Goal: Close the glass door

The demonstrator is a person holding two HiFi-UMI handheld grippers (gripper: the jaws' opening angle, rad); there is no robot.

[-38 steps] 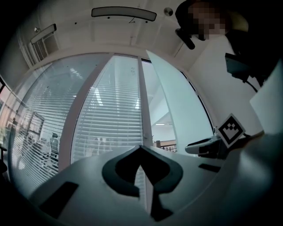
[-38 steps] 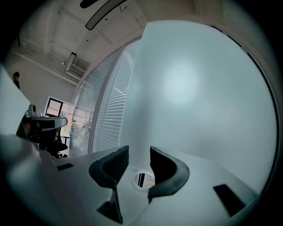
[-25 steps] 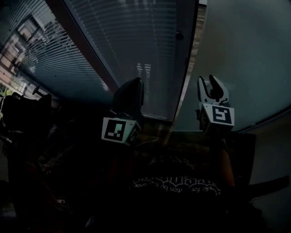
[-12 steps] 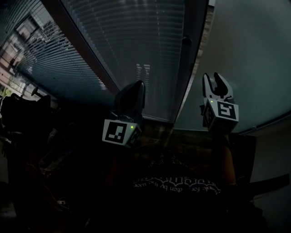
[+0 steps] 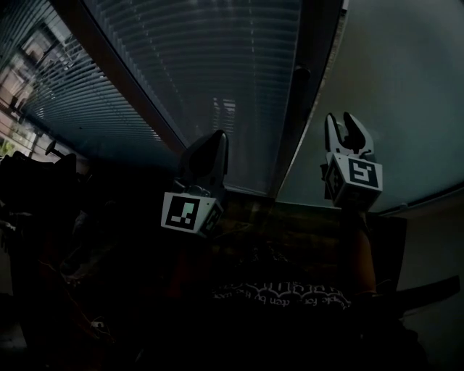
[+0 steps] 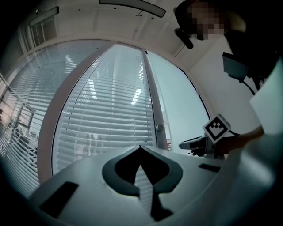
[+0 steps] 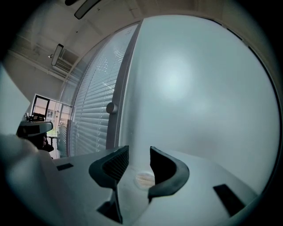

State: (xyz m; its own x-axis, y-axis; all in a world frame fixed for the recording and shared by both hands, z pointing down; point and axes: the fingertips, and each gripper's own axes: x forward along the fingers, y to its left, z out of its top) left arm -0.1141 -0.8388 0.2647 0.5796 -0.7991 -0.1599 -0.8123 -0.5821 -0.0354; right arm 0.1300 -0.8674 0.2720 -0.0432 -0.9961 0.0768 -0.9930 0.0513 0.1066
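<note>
The glass door's dark upright frame (image 5: 308,65) carries a round knob (image 5: 299,71), also seen in the left gripper view as the knob (image 6: 159,128) and in the right gripper view as the knob (image 7: 111,107). Left of the frame is glass with slatted blinds (image 5: 196,65); right of it is a pale frosted pane (image 7: 199,84). My left gripper (image 5: 217,135) points at the blinds, shut and empty, tips meeting (image 6: 140,148). My right gripper (image 5: 342,119) is raised before the frosted pane, below and right of the knob, open (image 7: 139,152) with nothing between its jaws.
A window with outdoor light (image 5: 29,65) lies at the far left. Dark furniture and clutter (image 5: 43,181) fill the lower left. A ceiling light strip (image 6: 132,4) shows overhead in the left gripper view. A screen on a desk (image 7: 40,108) stands far left in the right gripper view.
My right gripper has risen a little and shifted slightly right. The knob and frame now sit lower and further right in the head view. The left gripper has hardly moved.
</note>
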